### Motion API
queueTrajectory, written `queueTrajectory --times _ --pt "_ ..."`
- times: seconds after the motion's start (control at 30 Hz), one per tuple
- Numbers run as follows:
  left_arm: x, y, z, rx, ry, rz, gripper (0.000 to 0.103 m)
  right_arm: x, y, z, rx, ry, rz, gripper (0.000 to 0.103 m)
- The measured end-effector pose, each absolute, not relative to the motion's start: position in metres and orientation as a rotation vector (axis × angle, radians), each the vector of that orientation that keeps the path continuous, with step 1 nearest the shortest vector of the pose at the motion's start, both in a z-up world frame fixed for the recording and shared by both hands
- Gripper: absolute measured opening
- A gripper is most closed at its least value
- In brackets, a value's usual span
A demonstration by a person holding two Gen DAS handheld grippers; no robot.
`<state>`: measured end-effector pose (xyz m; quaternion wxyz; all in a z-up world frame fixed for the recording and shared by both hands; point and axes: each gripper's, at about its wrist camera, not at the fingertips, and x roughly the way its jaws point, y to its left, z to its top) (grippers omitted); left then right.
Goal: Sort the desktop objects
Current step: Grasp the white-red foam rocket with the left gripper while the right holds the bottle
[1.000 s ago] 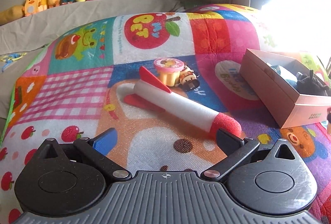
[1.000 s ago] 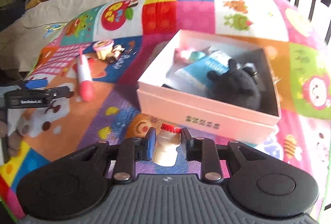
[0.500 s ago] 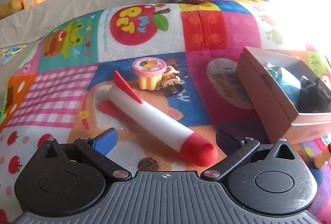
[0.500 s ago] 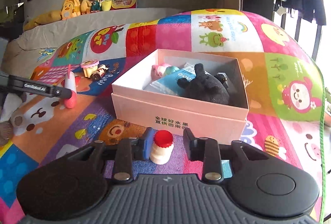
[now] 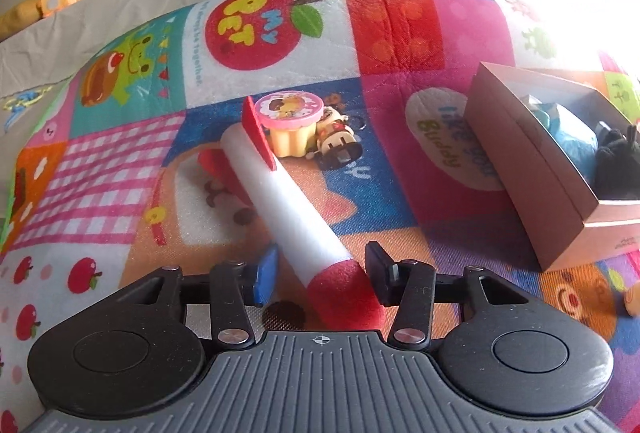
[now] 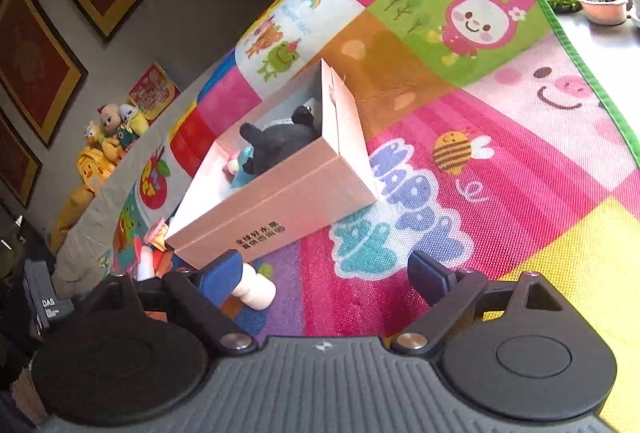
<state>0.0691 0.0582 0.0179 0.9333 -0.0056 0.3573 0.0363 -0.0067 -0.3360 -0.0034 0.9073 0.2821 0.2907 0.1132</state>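
Your left claw [image 5: 320, 273] has just been closing, and the red nose of the white foam rocket with red fins [image 5: 280, 193] now lies between its jaws. The blue pad [image 5: 266, 275] sits just beside the nose at nine o'clock and the black pad [image 5: 378, 269] just beside it at three o'clock; a sliver of gap shows on each side, so the claw is released, not yet clamped on the rocket. The rocket lies on the colourful patchwork play mat [image 5: 120, 161], its tail pointing toward eleven o'clock. At that tail, a small yellow pudding cup with a pink printed lid [image 5: 290, 121] stands touching the upper fin, and a small brown-and-cream wind-up toy [image 5: 336, 143] lies just beside the cup at three o'clock.

The pink cardboard box [image 5: 532, 169] sits at two o'clock from the left claw, well apart from the rocket, with a black plush toy [image 5: 616, 161] and a blue packet [image 5: 572, 137] inside.

Your right claw [image 6: 328, 273] has just been opening and is released, jaws standing wide. The small white bottle [image 6: 256, 289] lies on the mat by the blue left finger, no longer pinched; whether it touches that finger I cannot tell. The box [image 6: 280, 201] lies just beyond, at eleven o'clock.
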Motion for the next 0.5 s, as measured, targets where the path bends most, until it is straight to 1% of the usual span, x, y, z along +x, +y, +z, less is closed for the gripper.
queueTrajectory --times 0.03,0.07,0.1,0.2,0.27,0.33,0.37,0.4,0.47,0.5 --pt "0.064 0.057 0.019 -0.006 0.736 0.062 0.049 -0.009 -0.336 -0.002 0.576 0.576 0.227 0.102" --pt "0.057 0.055 0.02 -0.007 0.745 0.037 0.048 -0.012 -0.335 -0.003 0.571 0.56 0.215 0.102" --pt "0.048 0.051 0.022 -0.011 0.753 -0.013 0.041 -0.012 -0.336 -0.003 0.566 0.554 0.209 0.102" --pt "0.022 0.037 0.023 -0.028 0.793 -0.166 0.036 -0.01 -0.335 -0.005 0.57 0.562 0.209 0.102" --pt "0.004 0.026 0.024 -0.029 0.801 -0.255 0.036 -0.008 -0.336 -0.006 0.573 0.576 0.202 0.103" --pt "-0.009 0.018 0.025 -0.004 0.784 -0.282 0.04 -0.008 -0.334 -0.005 0.563 0.579 0.195 0.103" --pt "-0.011 0.016 0.026 -0.001 0.776 -0.279 0.047 -0.008 -0.332 -0.005 0.553 0.58 0.195 0.103" --pt "-0.012 0.016 0.026 -0.001 0.766 -0.269 0.062 -0.008 -0.331 -0.005 0.543 0.582 0.195 0.103" --pt "-0.008 0.015 0.026 0.01 0.743 -0.245 0.075 -0.008 -0.326 -0.004 0.517 0.591 0.19 0.103" --pt "-0.005 0.013 0.025 0.016 0.742 -0.24 0.076 -0.007 -0.324 -0.004 0.504 0.597 0.186 0.103"
